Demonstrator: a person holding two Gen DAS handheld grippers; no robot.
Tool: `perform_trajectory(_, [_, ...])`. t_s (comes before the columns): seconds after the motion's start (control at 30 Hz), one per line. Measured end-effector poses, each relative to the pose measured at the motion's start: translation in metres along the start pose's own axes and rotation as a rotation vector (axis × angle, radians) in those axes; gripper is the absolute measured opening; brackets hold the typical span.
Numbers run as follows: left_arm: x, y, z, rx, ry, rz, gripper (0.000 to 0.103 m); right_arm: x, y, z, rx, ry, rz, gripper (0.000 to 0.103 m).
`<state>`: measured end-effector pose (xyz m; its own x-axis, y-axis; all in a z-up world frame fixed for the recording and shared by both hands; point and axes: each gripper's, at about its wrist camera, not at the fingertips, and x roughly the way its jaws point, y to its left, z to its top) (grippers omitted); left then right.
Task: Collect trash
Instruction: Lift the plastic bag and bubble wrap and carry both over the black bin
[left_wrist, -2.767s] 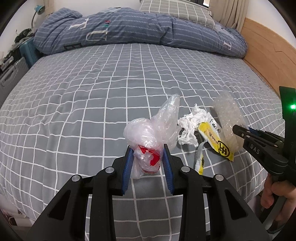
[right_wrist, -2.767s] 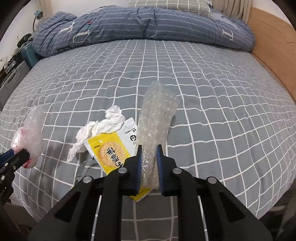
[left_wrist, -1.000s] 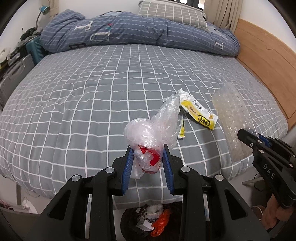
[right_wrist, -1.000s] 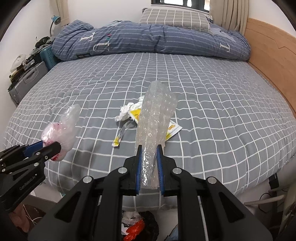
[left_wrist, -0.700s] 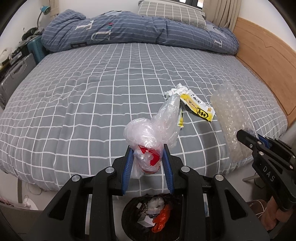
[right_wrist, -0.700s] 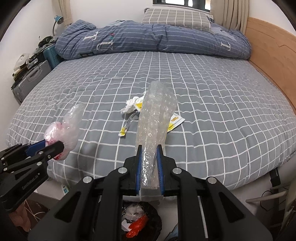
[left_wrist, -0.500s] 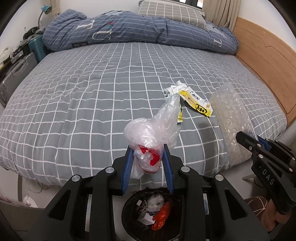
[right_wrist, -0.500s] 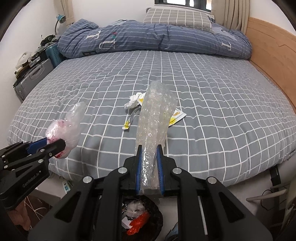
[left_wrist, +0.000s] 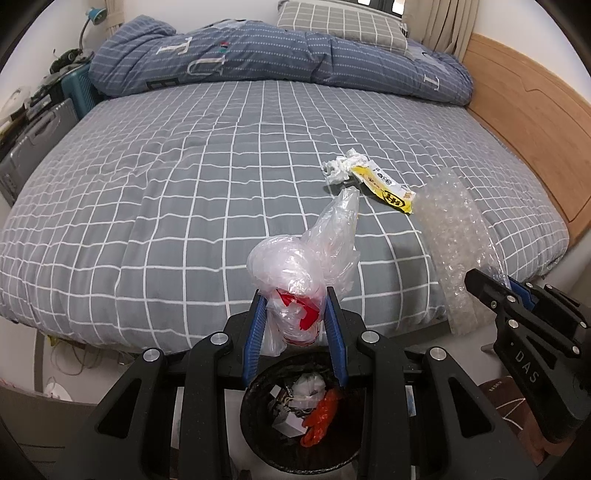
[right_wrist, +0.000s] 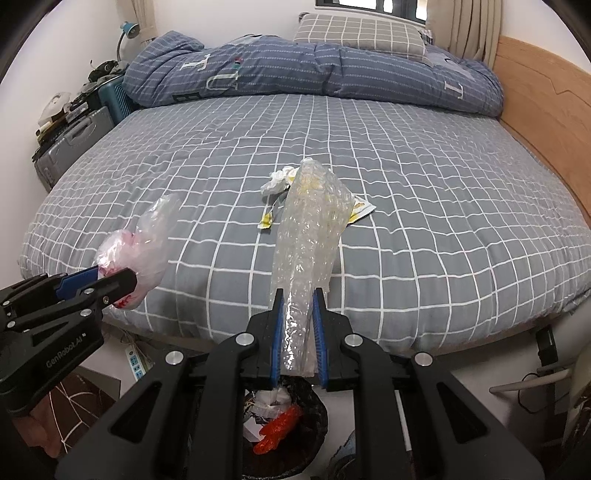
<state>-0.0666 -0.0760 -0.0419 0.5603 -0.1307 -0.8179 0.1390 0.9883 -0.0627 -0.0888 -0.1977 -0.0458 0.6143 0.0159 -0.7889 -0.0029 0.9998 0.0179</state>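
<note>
right gripper (right_wrist: 298, 314) | clamps bubble wrap (right_wrist: 310, 236) | long axis toward bed (right_wrist: 443, 206)

bin (left_wrist: 258, 439): lower centre, on floor before bed (left_wrist: 184, 184) | tissue (left_wrist: 341, 168) and wrapper (left_wrist: 384, 186): on bed, right of centre, touching | duvet (left_wrist: 258, 62): upper frame, behind | headboard (left_wrist: 524, 125): right edge
</note>
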Motion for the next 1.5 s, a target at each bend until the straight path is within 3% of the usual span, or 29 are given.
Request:
perform_trajectory(0.73, [-0.012, -0.002, -0.055, -0.005, 0.049, -0.006, 0.031, -0.013, 0.013, -0.041, -0.02, 0.034, 0.02, 0.014])
perform_trajectory(1.5, [0.018, 0.007, -0.118, -0.026, 0.173, -0.013, 0.031, 0.01, 0.018, -0.112, -0.001, 0.175, 0.044, 0.014])
